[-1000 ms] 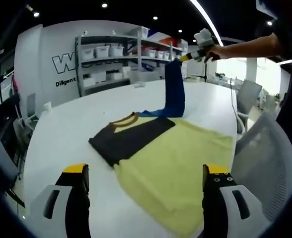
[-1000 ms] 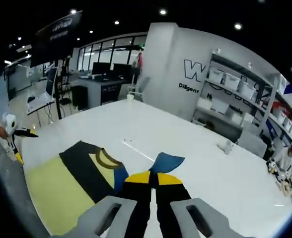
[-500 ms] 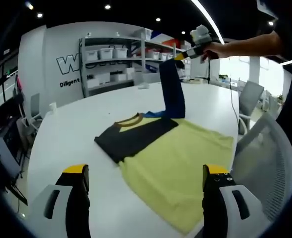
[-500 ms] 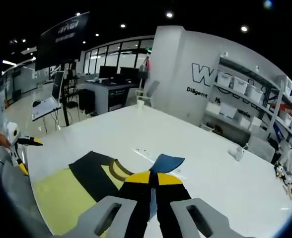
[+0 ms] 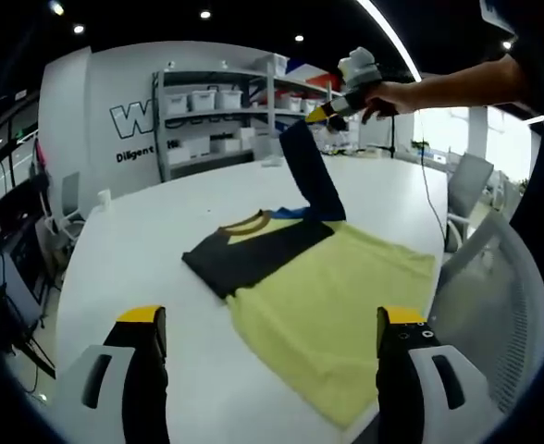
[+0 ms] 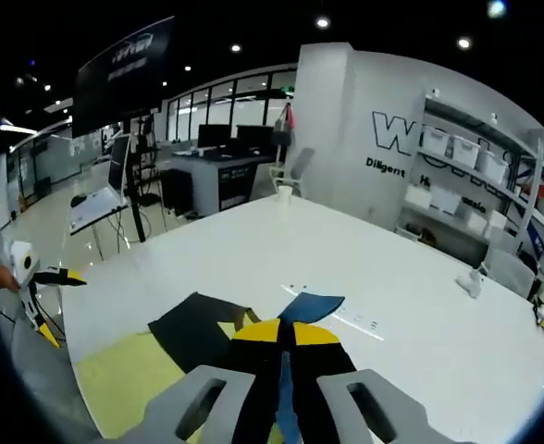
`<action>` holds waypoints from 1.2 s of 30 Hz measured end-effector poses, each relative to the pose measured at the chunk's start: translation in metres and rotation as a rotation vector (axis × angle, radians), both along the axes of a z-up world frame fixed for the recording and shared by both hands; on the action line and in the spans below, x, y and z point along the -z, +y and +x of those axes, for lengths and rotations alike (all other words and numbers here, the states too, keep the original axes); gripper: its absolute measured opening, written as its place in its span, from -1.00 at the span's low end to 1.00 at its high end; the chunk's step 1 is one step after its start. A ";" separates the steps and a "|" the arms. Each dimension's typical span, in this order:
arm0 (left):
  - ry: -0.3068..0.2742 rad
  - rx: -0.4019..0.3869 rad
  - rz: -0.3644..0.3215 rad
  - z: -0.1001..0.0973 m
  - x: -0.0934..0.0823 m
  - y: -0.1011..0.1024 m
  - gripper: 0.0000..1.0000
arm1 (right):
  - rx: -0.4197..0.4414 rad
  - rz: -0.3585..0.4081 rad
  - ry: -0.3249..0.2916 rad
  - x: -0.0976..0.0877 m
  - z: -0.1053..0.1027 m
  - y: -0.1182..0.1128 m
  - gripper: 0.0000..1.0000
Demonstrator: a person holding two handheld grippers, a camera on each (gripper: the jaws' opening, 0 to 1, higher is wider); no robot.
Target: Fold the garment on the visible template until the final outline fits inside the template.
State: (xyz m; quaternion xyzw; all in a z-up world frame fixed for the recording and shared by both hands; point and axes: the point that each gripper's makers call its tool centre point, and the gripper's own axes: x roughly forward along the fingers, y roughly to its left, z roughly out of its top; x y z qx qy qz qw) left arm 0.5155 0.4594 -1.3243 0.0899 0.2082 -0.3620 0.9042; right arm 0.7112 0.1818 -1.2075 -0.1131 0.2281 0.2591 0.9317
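A garment with a yellow body, a black shoulder panel and a brown collar lies flat on the white table. Its blue sleeve is pulled up off the table and slants toward the collar side. My right gripper is shut on the sleeve's end, held by a hand at the upper right. In the right gripper view the jaws pinch the blue sleeve, with the black panel and yellow body below. My left gripper hangs open over the near table edge, holding nothing; in the right gripper view the left gripper is at the far left.
A grey mesh chair stands close to the table's right edge. Shelves with white bins line the back wall. A small white object sits far across the table. Desks and monitors stand beyond.
The right gripper has carried the lifted blue sleeve higher and leftward, so it now slants over the collar instead of hanging straight. The left gripper stays open.
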 end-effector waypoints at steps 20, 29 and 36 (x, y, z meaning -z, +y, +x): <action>-0.006 -0.033 -0.019 0.001 -0.004 -0.009 0.82 | -0.068 0.038 0.093 0.042 0.003 0.055 -1.00; 0.008 -0.047 -0.019 0.000 -0.002 -0.006 0.83 | -0.051 0.072 0.154 0.067 0.003 0.063 -1.00; 0.008 -0.048 -0.026 0.004 -0.003 -0.008 0.82 | -0.059 0.085 0.190 0.083 0.001 0.079 -1.00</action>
